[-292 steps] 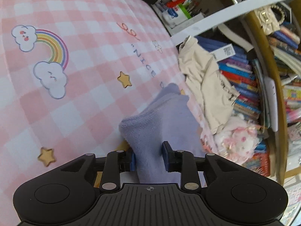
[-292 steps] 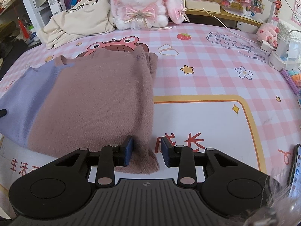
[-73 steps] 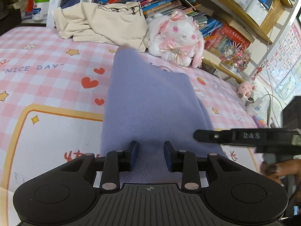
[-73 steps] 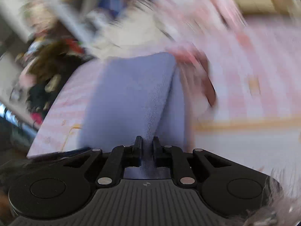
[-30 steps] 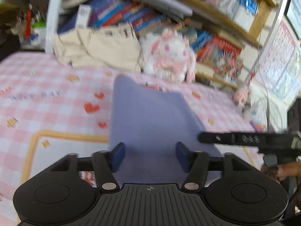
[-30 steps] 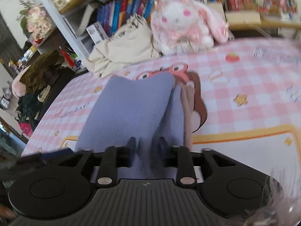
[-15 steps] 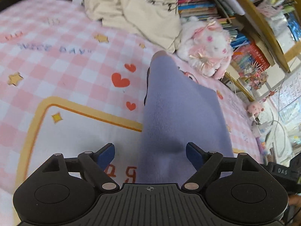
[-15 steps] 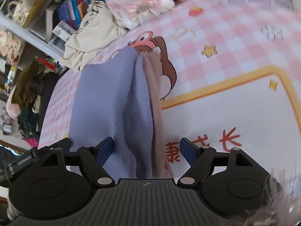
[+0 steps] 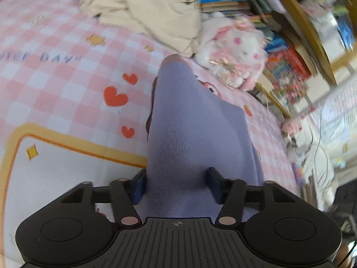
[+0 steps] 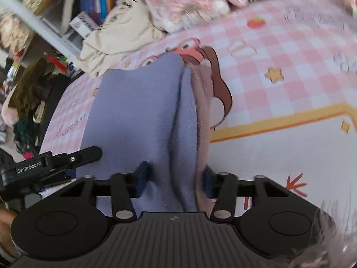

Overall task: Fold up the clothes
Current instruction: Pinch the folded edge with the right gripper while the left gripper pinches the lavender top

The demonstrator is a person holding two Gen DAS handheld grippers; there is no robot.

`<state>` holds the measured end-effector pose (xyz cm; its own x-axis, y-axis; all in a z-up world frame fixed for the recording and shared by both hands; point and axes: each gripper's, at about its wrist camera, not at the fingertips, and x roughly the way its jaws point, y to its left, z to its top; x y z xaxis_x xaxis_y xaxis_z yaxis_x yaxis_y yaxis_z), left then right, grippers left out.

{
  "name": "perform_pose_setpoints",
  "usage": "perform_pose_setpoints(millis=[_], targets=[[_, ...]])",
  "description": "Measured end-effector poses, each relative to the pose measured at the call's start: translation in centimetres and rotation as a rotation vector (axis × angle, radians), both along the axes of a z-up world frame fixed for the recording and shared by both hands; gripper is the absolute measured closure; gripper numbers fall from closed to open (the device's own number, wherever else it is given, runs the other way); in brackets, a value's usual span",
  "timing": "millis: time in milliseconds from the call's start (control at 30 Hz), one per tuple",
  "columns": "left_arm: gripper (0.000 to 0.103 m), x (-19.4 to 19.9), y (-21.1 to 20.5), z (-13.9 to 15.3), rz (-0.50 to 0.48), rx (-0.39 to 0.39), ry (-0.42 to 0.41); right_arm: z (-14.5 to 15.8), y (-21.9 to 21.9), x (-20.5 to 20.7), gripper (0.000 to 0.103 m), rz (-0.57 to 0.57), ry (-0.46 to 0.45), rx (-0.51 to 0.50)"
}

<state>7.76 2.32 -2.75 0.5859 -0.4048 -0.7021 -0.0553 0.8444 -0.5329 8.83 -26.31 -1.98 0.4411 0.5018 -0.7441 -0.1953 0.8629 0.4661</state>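
Both grippers, left (image 9: 176,184) and right (image 10: 174,179), have just closed, pinching the sweater (image 9: 189,134).

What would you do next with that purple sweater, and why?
Probably lift its near edge and fold it away toward the plush rabbit. Both grippers have just been closing around the bunched sweater, which still lies long.

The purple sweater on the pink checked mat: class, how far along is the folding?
Done: the purple sweater is doubled into a narrow stack; mauve layers show at its edge. In hand: the left gripper and right gripper have just been closing, the near end between their pads. Left: probably one last fold or tidy, then perhaps the cream garment, crumpled by the plush bunny.
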Motion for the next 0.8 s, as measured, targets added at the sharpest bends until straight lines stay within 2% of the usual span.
perform_pose_setpoints(millis=[67,133,233,333,467,600,633,733,800], targets=[[0.059,-0.7,-0.8,0.7,-0.040,0.040,-0.017,0.7,0.3,-0.7,0.071,0.037,-0.036,-0.048],[0.059,-1.5,-1.3,0.9,-0.075,0.046,-0.003,1.1,0.2,-1.7,0.072,0.069,-0.044,-0.084],[0.059,-2.7,-1.4,0.4,-0.101,0.011,0.035,1.4,-0.3,-3.3,0.072,0.105,-0.041,-0.117],[0.056,-3.4,-1.3,0.0,-0.107,-0.024,0.067,1.4,-1.3,-4.3,0.071,0.093,-0.005,-0.089],[0.047,-3.4,-1.0,-0.5,-0.091,-0.043,0.084,0.1,-2.5,-4.0,0.056,0.035,0.083,-0.013],[0.043,-3.3,-0.7,-1.2,-0.073,-0.081,0.091,-1.1,-3.6,-3.5,0.050,-0.031,0.155,0.088],[0.043,-3.3,-0.5,-1.6,-0.060,-0.108,0.101,-1.2,-3.6,-3.4,0.050,-0.036,0.158,0.096],[0.049,-3.4,-0.3,-1.9,-0.038,-0.151,0.112,-0.9,-3.0,-3.4,0.060,-0.023,0.133,0.076],[0.054,-3.6,-1.2,-1.1,-0.065,-0.084,0.085,-0.1,-1.9,-3.9,0.068,0.028,0.056,0.005]])
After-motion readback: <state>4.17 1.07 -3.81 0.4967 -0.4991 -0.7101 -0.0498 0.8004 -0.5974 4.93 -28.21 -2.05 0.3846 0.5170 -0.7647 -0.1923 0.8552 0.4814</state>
